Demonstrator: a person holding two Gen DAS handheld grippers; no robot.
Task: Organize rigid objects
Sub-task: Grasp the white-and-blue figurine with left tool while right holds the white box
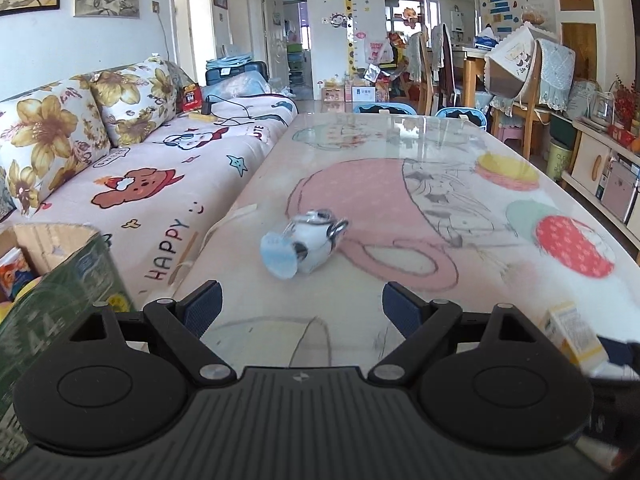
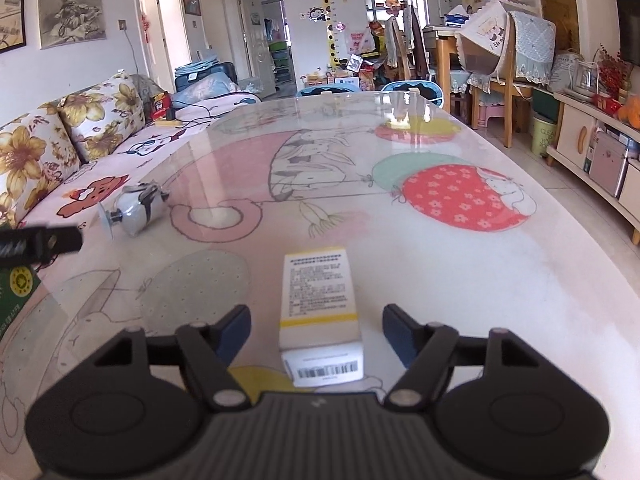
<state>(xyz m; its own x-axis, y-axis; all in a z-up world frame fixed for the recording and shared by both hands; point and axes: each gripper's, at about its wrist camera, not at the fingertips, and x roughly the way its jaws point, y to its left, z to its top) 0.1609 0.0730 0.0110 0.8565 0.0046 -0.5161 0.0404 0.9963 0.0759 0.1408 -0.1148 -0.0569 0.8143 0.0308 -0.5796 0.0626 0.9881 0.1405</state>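
Two grippers hover over the tabletop [image 2: 500, 280], jaws spread: the right gripper [image 2: 316, 330] flanks a white-and-yellow box [image 2: 318, 312] without touching; the left gripper [image 1: 300, 304] faces a toppled bottle [image 1: 304, 242].

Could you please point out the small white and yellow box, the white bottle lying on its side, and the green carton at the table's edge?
small white and yellow box [image 2: 320, 300], right wrist view, printed top face.
white bottle [image 1: 310, 246], left wrist view, its body.
green carton [image 1: 60, 296], left wrist view, its side panel.
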